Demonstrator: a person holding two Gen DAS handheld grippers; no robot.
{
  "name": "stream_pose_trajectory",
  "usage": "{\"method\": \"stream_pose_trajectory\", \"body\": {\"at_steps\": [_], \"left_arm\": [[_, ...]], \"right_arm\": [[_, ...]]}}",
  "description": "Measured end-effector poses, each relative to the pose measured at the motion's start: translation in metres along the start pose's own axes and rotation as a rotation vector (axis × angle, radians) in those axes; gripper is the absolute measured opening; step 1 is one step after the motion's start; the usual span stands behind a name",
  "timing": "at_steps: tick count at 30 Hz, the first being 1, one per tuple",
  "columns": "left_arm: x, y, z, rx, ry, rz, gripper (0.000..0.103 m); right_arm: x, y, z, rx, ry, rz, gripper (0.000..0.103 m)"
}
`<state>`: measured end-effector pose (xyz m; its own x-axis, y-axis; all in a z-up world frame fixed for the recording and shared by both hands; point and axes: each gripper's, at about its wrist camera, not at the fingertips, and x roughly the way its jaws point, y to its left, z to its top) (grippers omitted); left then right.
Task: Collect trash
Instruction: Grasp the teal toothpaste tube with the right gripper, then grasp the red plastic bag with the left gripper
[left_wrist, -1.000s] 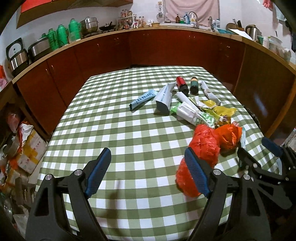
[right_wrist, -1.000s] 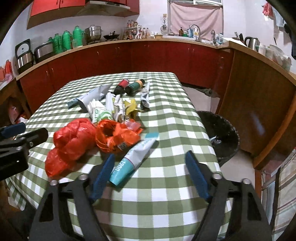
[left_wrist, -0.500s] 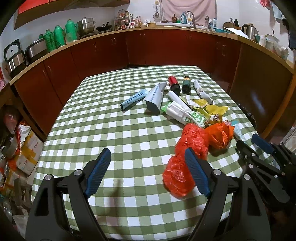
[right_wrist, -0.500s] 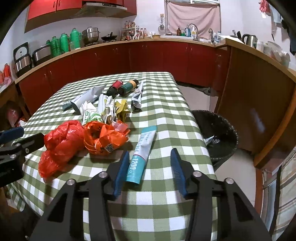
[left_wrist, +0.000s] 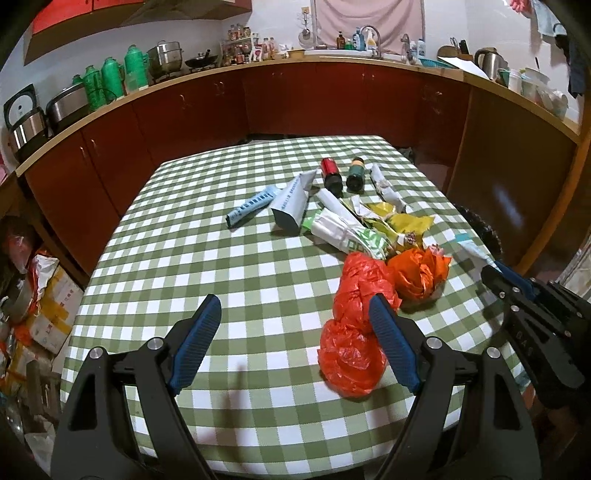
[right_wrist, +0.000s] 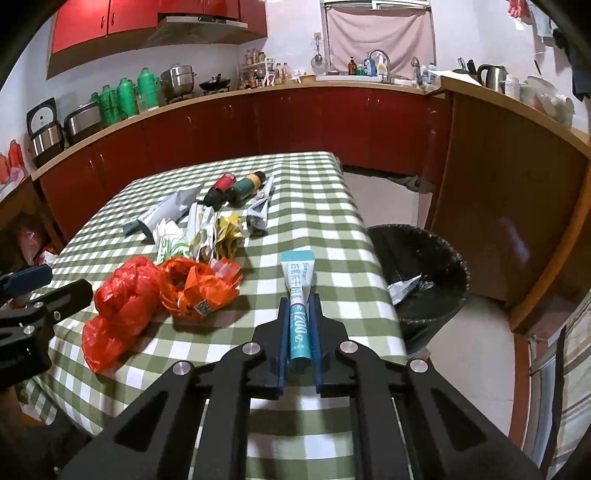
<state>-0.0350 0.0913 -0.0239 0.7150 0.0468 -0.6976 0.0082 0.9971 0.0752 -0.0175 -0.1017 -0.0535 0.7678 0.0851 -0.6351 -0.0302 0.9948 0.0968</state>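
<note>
A desk (right_wrist: 325, 206) under a green checked cloth is filling the middle of the kitchen, with a black bin (right_wrist: 424, 280) standing on the floor at its right. Red and orange plastic bags (left_wrist: 354, 314) are lying near the front edge, wrappers and two small bottles (left_wrist: 341, 175) farther back. The left gripper (left_wrist: 295, 332) is hovering with fingers spread wide, empty. The right gripper (right_wrist: 299, 317) is pinching a teal tube (right_wrist: 299, 291) between its fingers, near the right edge.

We are looking at a home kitchen: red cabinets (right_wrist: 295, 122), a sink faucet (right_wrist: 376, 55), pots (right_wrist: 177, 79), thermoses (right_wrist: 125, 96).
</note>
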Motion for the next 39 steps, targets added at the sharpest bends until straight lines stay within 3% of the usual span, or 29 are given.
{"method": "stream_pose_trajectory", "body": {"at_steps": [11, 23, 26, 30, 39], "left_arm": [[-0.013, -0.006, 0.002, 0.01, -0.033, -0.036, 0.08], [0.014, -0.026, -0.003, 0.04, 0.0, -0.069, 0.08], [0.022, -0.028, -0.006, 0.048, 0.012, -0.075, 0.067], [0.033, -0.029, -0.012, 0.058, 0.046, -0.097, 0.041], [0.023, -0.024, -0.013, 0.051, 0.013, -0.113, 0.037]], "right_arm": [[-0.006, -0.012, 0.004, 0.013, -0.02, -0.019, 0.011], [-0.01, -0.024, 0.004, 0.026, -0.025, -0.042, 0.011], [-0.009, -0.024, 0.004, 0.027, -0.023, -0.04, 0.01], [-0.007, -0.024, 0.003, 0.027, -0.021, -0.039, 0.01], [-0.007, -0.026, 0.003, 0.023, -0.04, -0.041, 0.011]]}}
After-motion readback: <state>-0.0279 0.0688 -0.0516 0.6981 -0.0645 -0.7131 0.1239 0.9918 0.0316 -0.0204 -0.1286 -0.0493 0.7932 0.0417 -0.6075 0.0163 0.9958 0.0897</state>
